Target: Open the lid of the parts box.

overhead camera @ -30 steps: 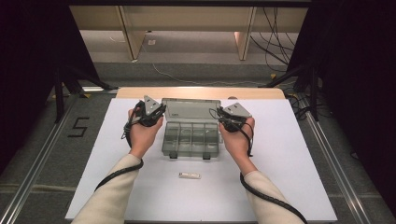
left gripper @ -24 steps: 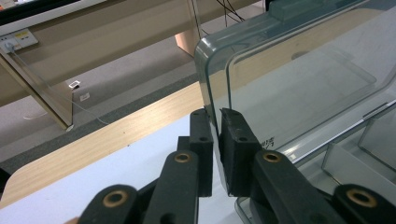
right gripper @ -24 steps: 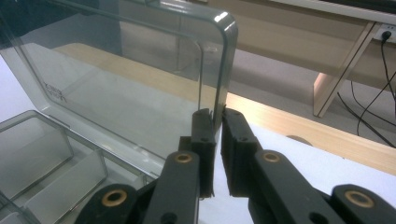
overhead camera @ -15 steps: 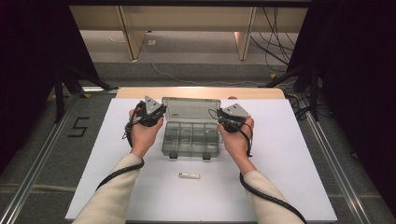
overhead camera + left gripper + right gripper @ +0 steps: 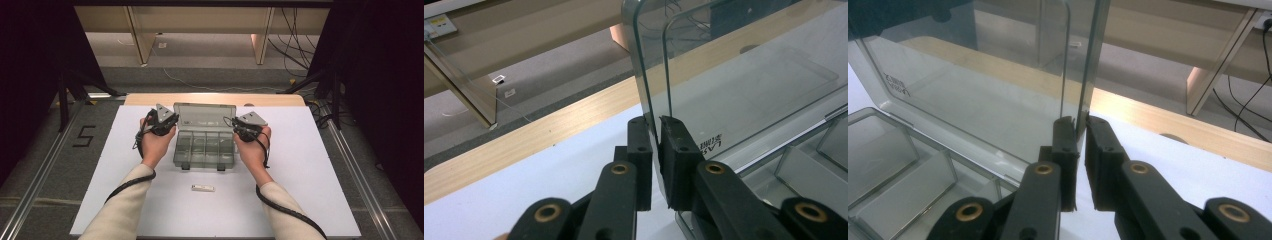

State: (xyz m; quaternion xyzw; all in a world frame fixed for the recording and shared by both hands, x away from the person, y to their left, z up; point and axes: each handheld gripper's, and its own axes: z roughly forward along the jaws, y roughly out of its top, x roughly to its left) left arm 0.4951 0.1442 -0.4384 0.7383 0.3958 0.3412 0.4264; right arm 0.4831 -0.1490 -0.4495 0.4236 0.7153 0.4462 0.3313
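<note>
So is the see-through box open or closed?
Open. The clear box's lid stands up, both tongs pinching its side edges.

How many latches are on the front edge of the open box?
2. Both sit on the near edge of the clear box: one latch toward the left, the other latch toward the right.

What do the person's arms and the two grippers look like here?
Both arms wear cream long sleeves. The left gripper and right gripper are black, each topped by a grey three-cornered plate and trailing a black cable. Their black jaws have flat rectangular pads and brass-coloured pivot rings.
</note>
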